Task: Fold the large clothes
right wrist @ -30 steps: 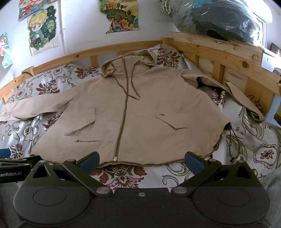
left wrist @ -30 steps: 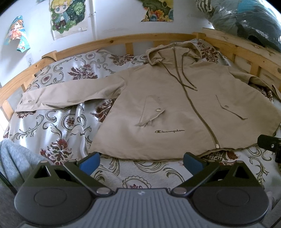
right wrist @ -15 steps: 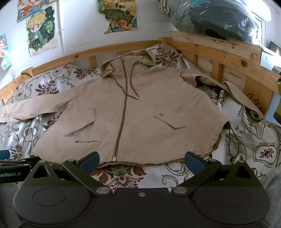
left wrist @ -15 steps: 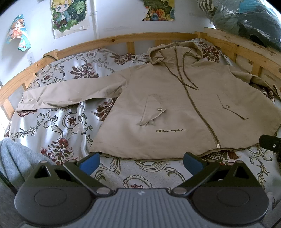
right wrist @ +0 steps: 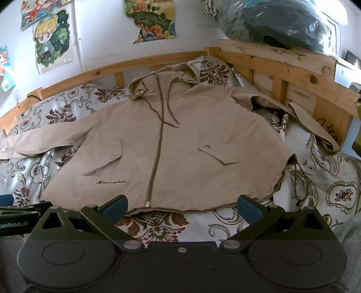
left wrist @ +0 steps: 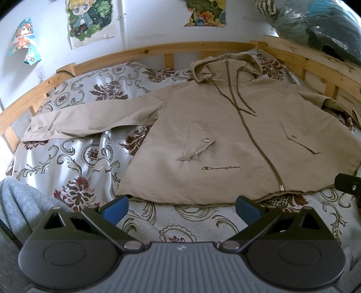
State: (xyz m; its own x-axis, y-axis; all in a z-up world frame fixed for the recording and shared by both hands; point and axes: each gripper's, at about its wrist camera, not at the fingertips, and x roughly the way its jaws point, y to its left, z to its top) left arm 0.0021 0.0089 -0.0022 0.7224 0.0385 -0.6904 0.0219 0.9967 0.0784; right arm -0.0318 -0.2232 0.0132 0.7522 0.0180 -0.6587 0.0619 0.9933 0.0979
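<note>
A tan hooded zip jacket (left wrist: 225,139) lies flat, front up, on the patterned bedspread (left wrist: 67,162); it also shows in the right wrist view (right wrist: 171,153). Its left sleeve (left wrist: 90,119) stretches out flat to the left. Its right sleeve (right wrist: 291,112) lies rumpled toward the bed rail. My left gripper (left wrist: 181,208) is open and empty just short of the hem's left half. My right gripper (right wrist: 181,208) is open and empty just short of the hem near the zip's lower end (right wrist: 147,204).
A wooden bed rail (left wrist: 158,48) runs along the back and the right side (right wrist: 293,74). Bagged bedding (right wrist: 270,20) sits on the right rail. A grey cloth (left wrist: 20,202) lies at the bed's near left. Posters hang on the wall (left wrist: 90,20).
Both grippers have edged slightly forward toward the hem. The jacket has not moved.
</note>
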